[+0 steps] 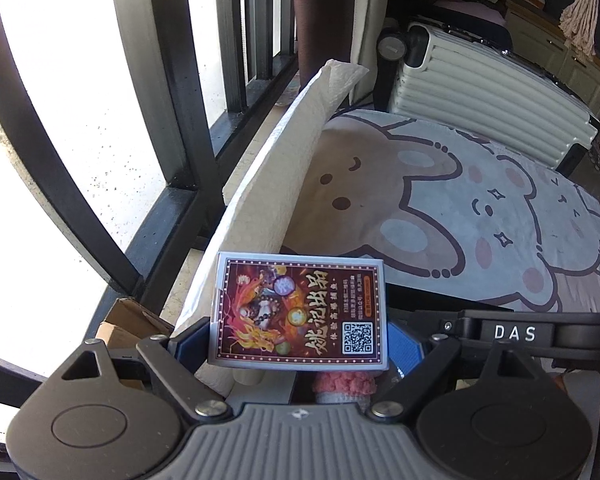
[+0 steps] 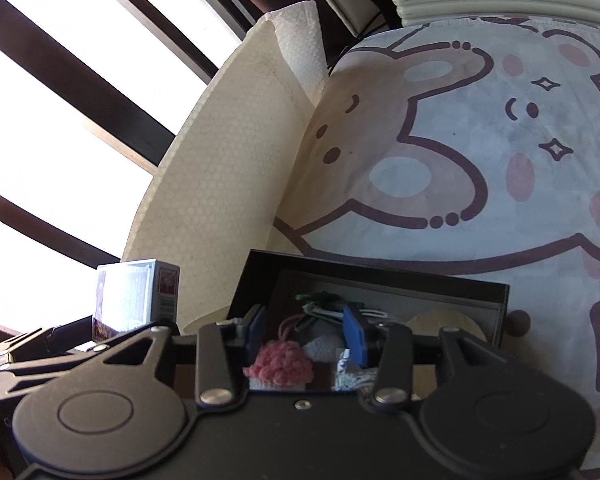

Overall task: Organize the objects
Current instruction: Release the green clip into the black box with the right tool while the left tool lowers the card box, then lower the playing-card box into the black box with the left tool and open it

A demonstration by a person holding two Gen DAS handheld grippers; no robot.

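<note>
My left gripper (image 1: 300,344) is shut on a playing-card box (image 1: 298,310) with a red and gold printed face, held upright between the blue pads. The same box (image 2: 136,296) shows at the left of the right wrist view. My right gripper (image 2: 306,334) is open over a black tray (image 2: 380,276). Between and below its fingers lie a pink knitted piece (image 2: 280,366), a foil scrap (image 2: 346,372) and green and white clips (image 2: 328,304). A round beige disc (image 2: 444,322) lies in the tray at right. The pink piece (image 1: 346,384) also shows under the card box.
A tall paper towel roll (image 2: 220,184) stands left of the tray, by the black window frame (image 1: 180,92). A cartoon bear mat (image 1: 480,208) covers the surface beyond. A ribbed suitcase (image 1: 480,92) stands at the back. A cardboard box (image 1: 128,320) sits at lower left.
</note>
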